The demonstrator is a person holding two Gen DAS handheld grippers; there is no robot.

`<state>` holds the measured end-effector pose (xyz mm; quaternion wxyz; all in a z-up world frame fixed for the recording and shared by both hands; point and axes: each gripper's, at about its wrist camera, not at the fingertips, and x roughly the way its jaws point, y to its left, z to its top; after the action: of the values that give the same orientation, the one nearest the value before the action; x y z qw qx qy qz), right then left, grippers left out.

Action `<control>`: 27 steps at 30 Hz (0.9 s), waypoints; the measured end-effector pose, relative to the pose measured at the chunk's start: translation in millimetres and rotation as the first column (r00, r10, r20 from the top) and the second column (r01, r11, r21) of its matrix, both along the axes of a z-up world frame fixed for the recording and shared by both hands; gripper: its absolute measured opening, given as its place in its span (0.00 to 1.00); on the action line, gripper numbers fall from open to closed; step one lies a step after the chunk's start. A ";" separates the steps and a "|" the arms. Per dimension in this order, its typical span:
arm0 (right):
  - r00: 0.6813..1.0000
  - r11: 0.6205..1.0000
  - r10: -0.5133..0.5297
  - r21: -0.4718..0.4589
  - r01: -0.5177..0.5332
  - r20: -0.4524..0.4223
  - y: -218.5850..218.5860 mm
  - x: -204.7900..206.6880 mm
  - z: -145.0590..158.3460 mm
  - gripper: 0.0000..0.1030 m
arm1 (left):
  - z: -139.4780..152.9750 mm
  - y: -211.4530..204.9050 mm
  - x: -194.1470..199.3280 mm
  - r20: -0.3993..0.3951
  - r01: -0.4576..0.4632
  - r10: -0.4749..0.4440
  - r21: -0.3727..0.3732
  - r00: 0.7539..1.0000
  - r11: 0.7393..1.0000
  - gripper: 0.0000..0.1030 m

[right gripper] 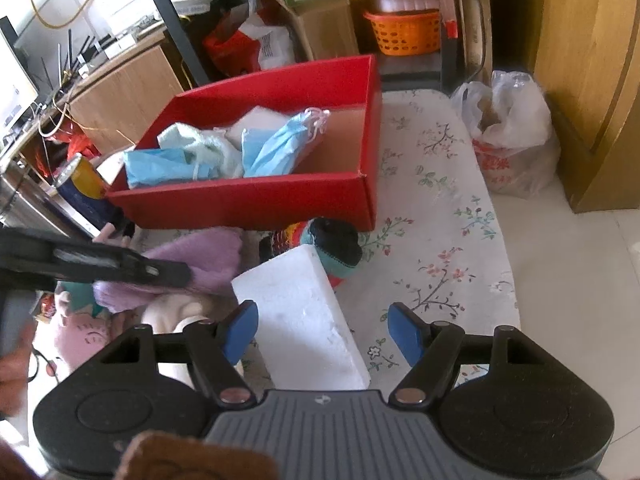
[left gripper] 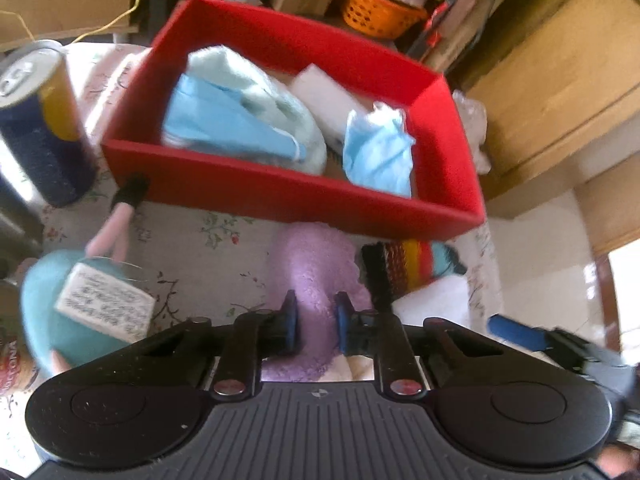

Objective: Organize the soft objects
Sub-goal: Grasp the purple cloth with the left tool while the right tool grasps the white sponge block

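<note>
Lilac fleece cloth (left gripper: 316,272) pinched between the left gripper (left gripper: 314,326) pads, right gripper (right gripper: 322,330) jaws apart over white foam block (right gripper: 304,316), red box (right gripper: 248,204) holding blue masks (right gripper: 276,148).

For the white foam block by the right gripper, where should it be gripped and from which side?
Grip the white foam block across its narrow width near the close end, coming from above: it lies flat, long axis running away, between the open right gripper fingers.
</note>
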<state>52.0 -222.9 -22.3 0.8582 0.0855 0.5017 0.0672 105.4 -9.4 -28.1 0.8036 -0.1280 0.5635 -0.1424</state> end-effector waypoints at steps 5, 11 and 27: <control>1.000 1.000 0.013 -0.020 -0.013 -0.012 7.8 10.2 -7.9 0.43 | 10.7 6.1 -2.8 0.019 -0.003 0.003 -0.038 1.000 0.999 0.15; 0.997 0.996 0.061 -0.065 -0.064 -0.045 28.6 18.1 -21.9 0.49 | 11.7 1.9 -4.7 0.007 0.014 -0.014 -0.044 1.000 0.999 0.15; 0.996 0.998 0.064 0.034 -0.062 -0.069 22.9 15.0 -17.9 0.02 | 11.0 -5.8 -5.7 0.019 0.037 -0.036 -0.014 0.999 0.999 0.16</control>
<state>66.9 -199.9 -40.2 0.8361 0.0858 0.5326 0.0992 99.8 -15.2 -17.1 0.8052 -0.1220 0.5573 -0.1622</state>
